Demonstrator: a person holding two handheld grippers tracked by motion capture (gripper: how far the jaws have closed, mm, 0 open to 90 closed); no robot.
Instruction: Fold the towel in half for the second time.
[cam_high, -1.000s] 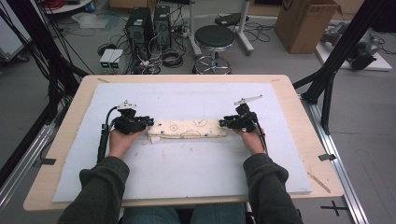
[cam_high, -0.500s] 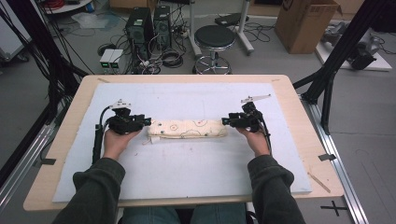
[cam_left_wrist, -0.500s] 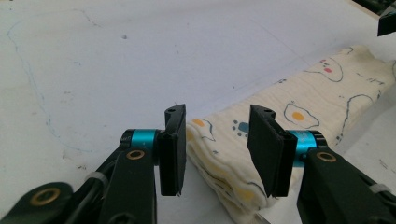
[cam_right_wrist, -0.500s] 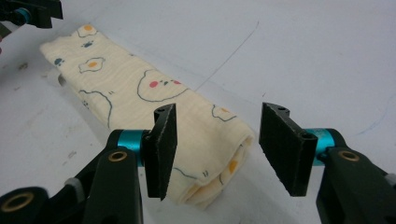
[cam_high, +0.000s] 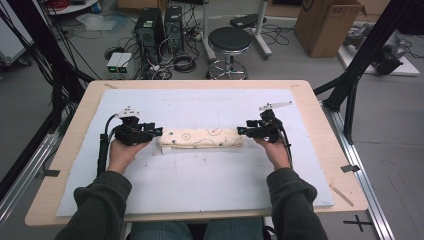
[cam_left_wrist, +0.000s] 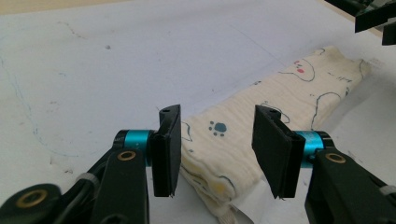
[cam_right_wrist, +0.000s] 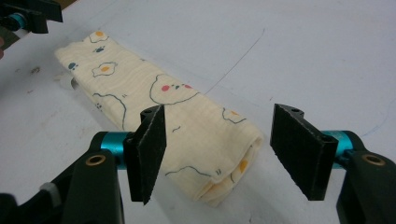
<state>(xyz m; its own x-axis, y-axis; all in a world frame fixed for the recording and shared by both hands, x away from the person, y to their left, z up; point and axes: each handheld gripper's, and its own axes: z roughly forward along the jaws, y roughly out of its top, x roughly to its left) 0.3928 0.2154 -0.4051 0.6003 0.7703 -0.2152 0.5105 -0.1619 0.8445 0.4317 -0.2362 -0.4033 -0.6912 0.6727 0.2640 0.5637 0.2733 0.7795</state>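
The person sits at the table (cam_high: 320, 125), which is covered by a white sheet (cam_high: 200, 175), and everything gathers around the folded cream cloth (cam_high: 201, 138) lying flat in the middle of that sheet, a long narrow bundle printed with little bears, paw marks and fried eggs. Just off the cloth's left end, the left gripper (cam_high: 156, 132) is held low over the sheet in the person's left hand (cam_high: 122, 152), pointing in at the cloth; in the left gripper view its jaws have just been opening and stand a fair way apart, with the cloth's near end lying between them and neither pad pressing on it. Along the cloth to its right end, the right gripper (cam_high: 241, 131) points in from the other side, held in the right hand (cam_high: 274, 150). Its jaws have also just been opening and stand apart; in the right gripper view the folded end of the cloth sits between them, apart from both pads.
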